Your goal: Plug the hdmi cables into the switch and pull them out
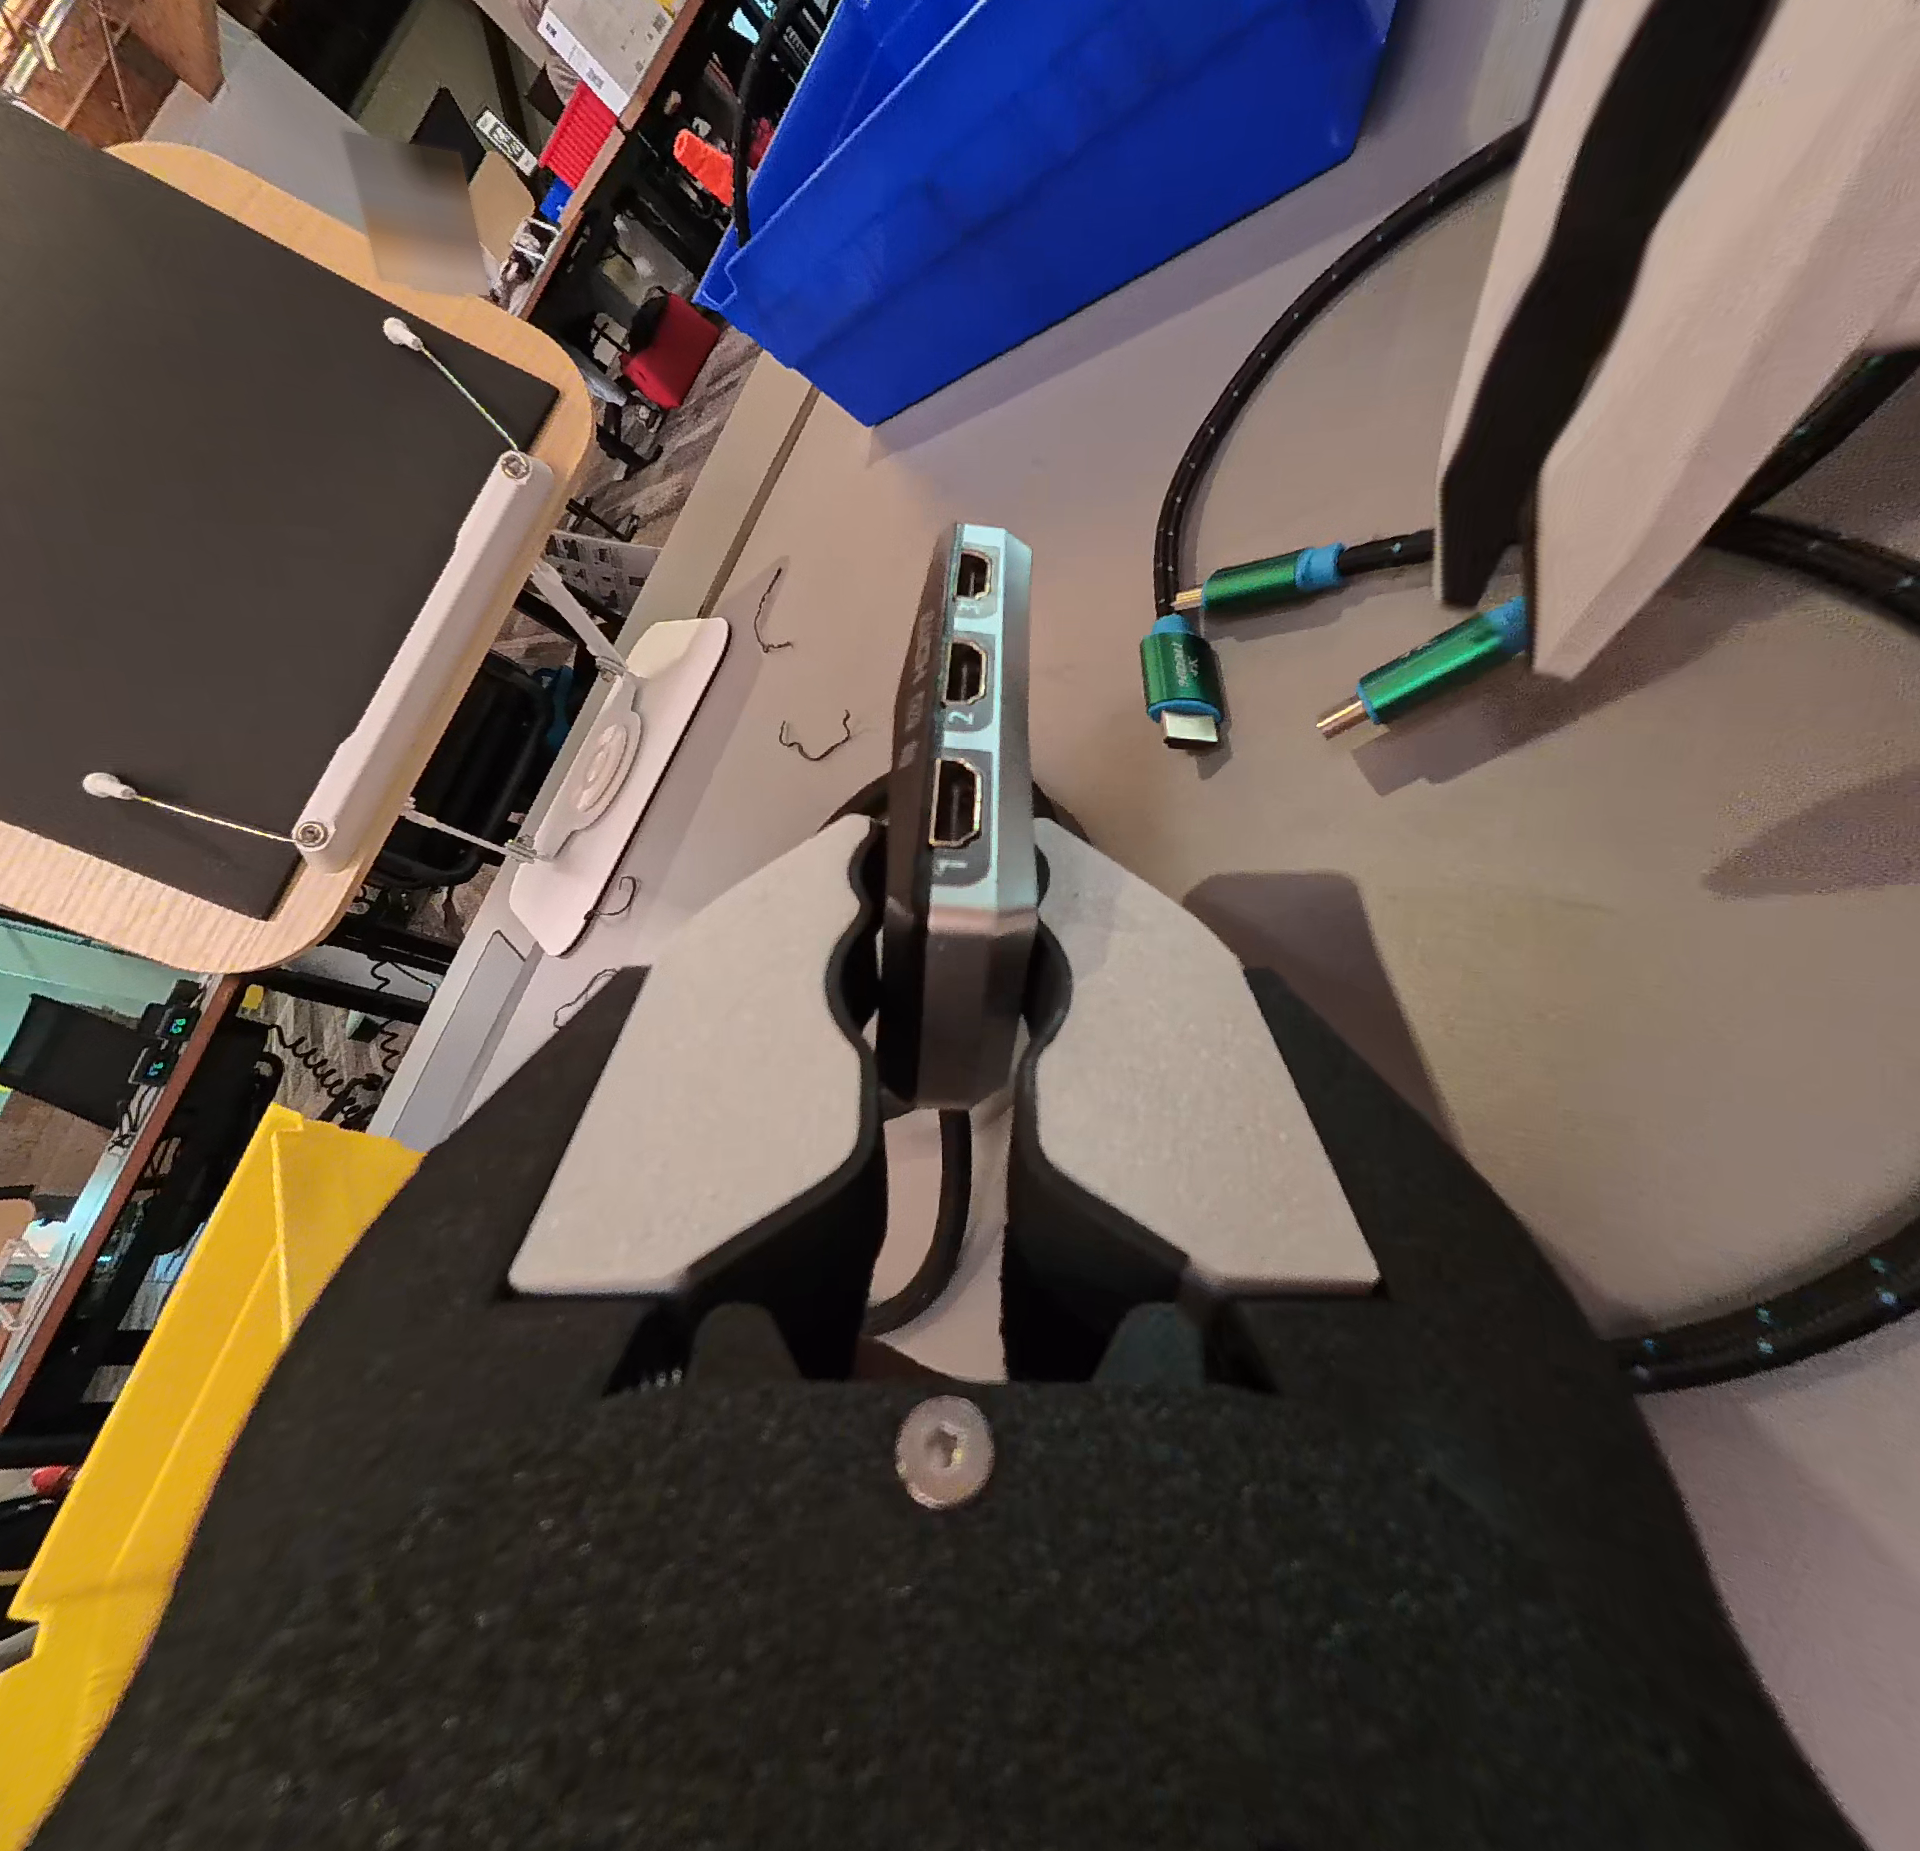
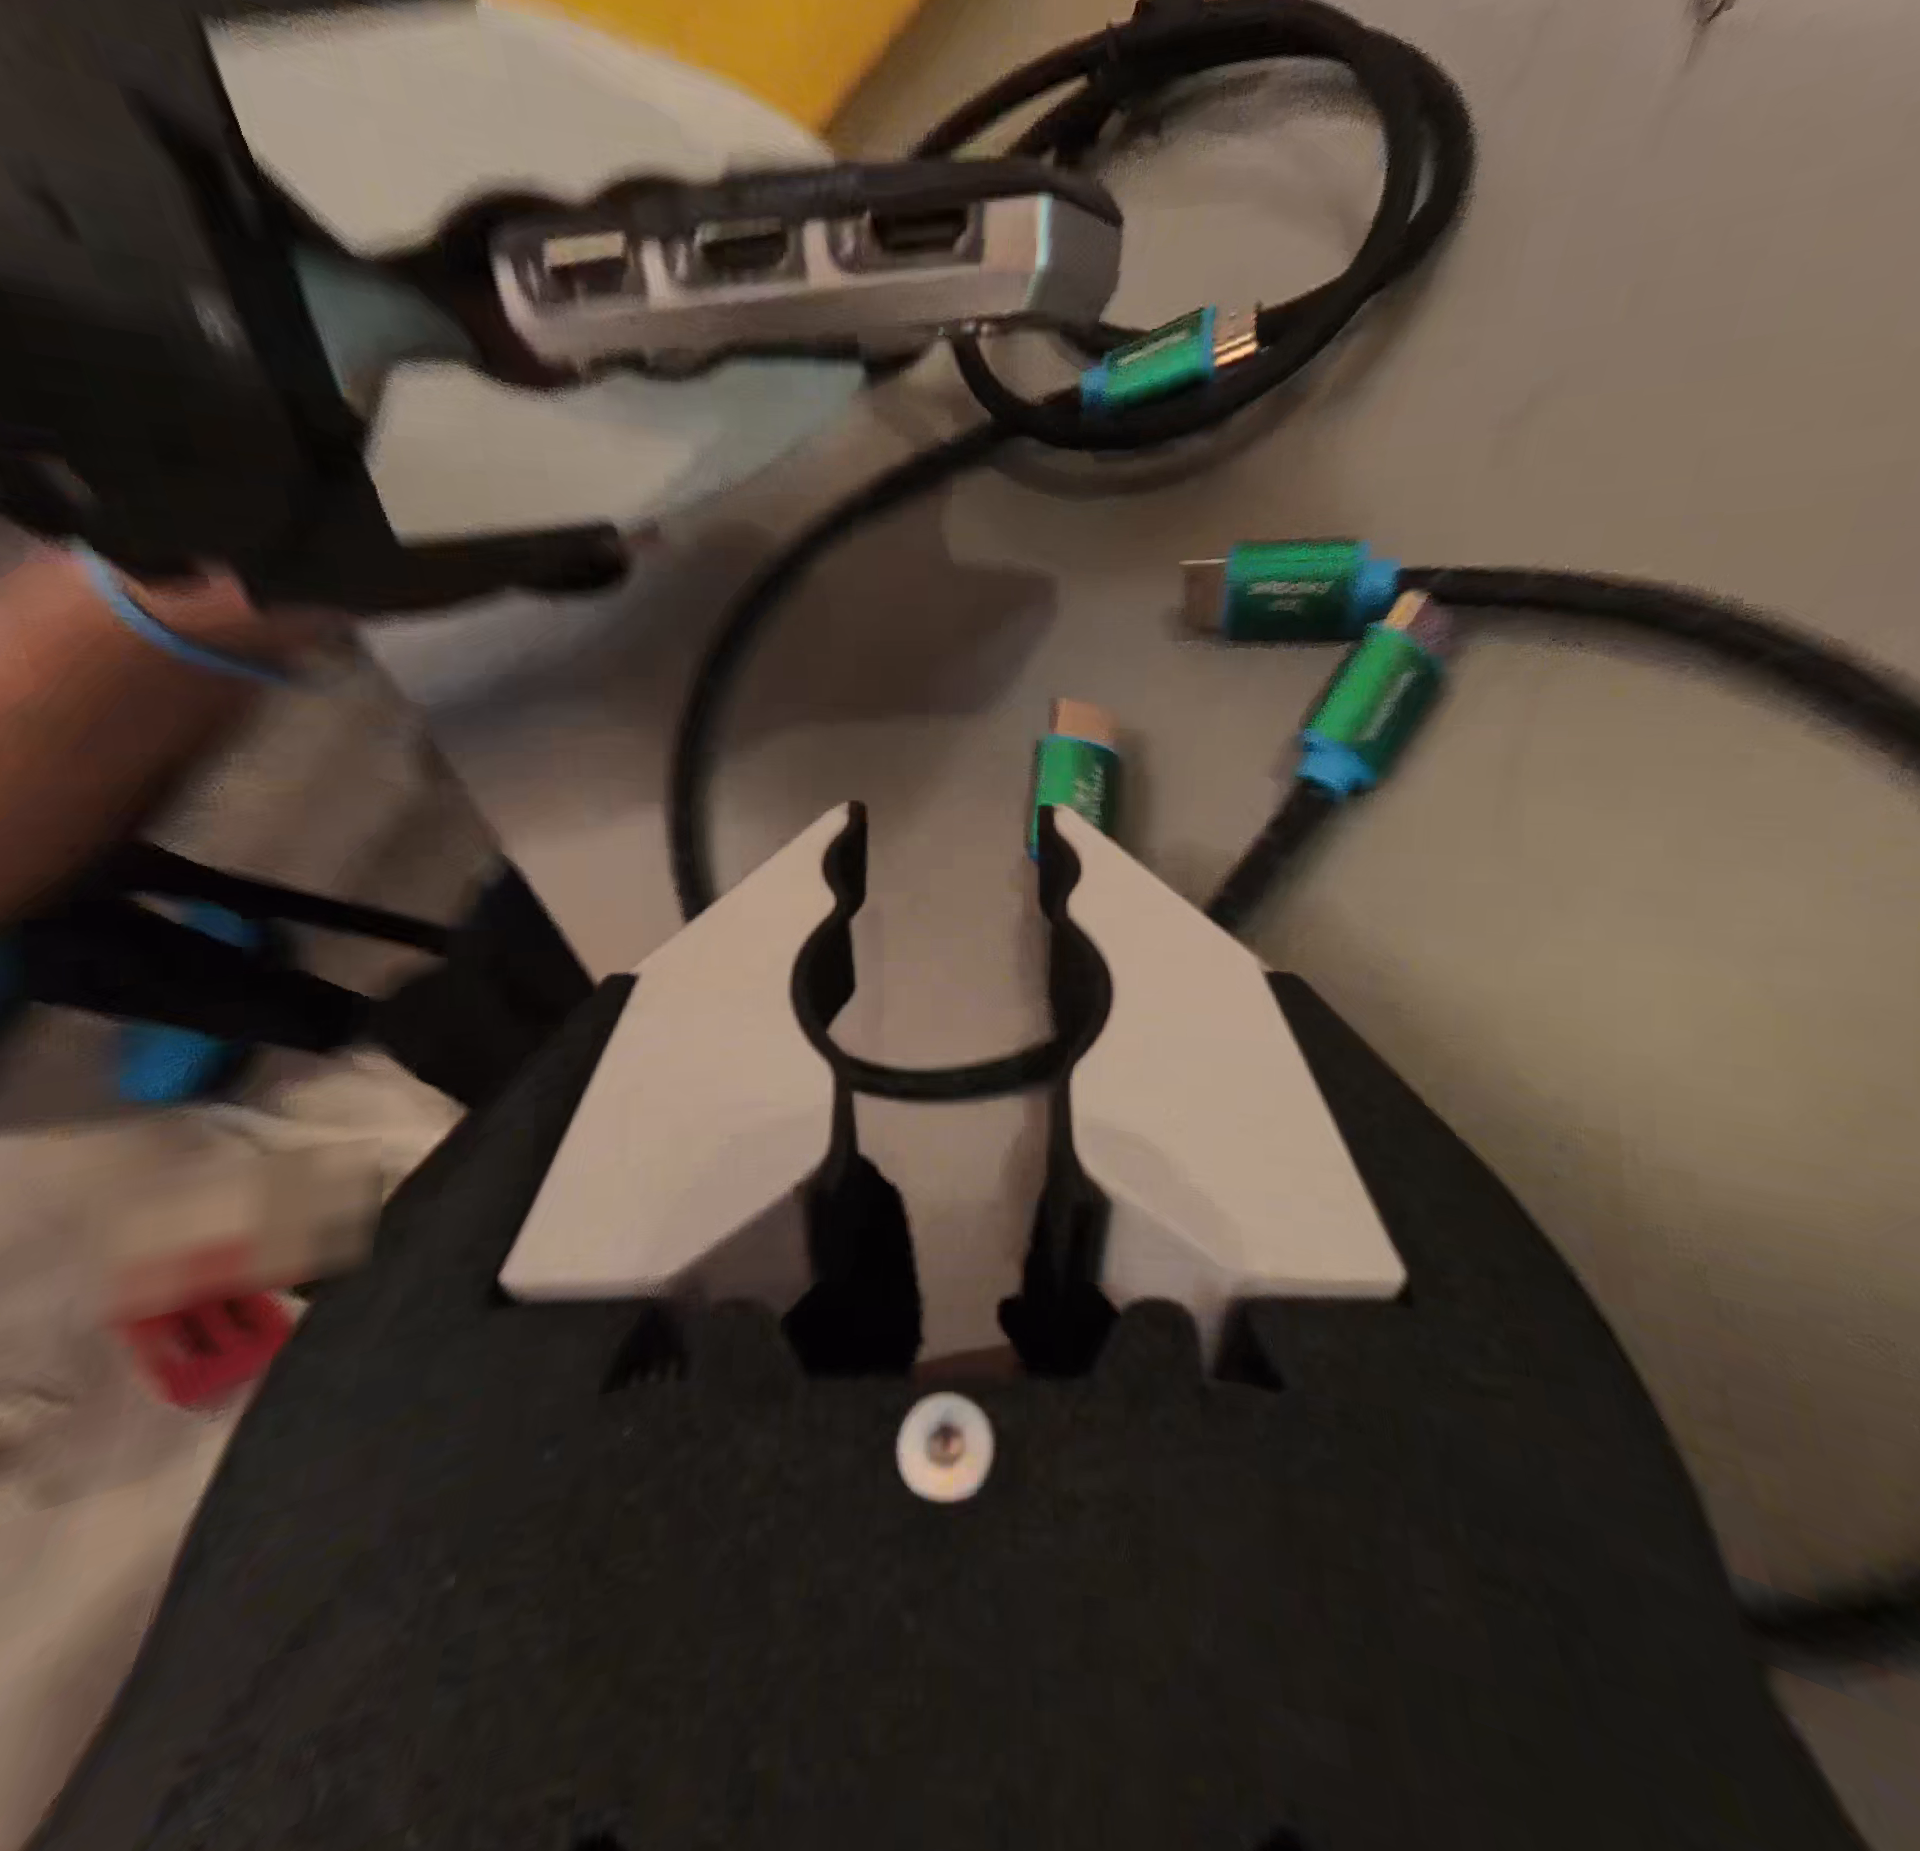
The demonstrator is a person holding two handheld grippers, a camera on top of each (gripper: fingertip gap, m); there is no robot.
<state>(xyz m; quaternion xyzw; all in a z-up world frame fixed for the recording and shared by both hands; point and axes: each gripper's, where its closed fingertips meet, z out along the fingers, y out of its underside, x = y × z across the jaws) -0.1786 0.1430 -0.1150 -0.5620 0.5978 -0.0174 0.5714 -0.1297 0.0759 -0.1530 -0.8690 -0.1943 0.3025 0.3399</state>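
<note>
Left fingers (image 1: 951,866) clamp the switch (image 1: 961,814) edge-on — right fingers (image 2: 951,845) parted, a green plug (image 2: 1075,778) beside them.

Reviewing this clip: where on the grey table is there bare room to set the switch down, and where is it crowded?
Bare table lies between the switch held in the left gripper and the curving black cable. A narrower strip runs between the switch and the white pad. It is crowded around the green plugs, under the open right gripper, and beside the blue bin.
</note>
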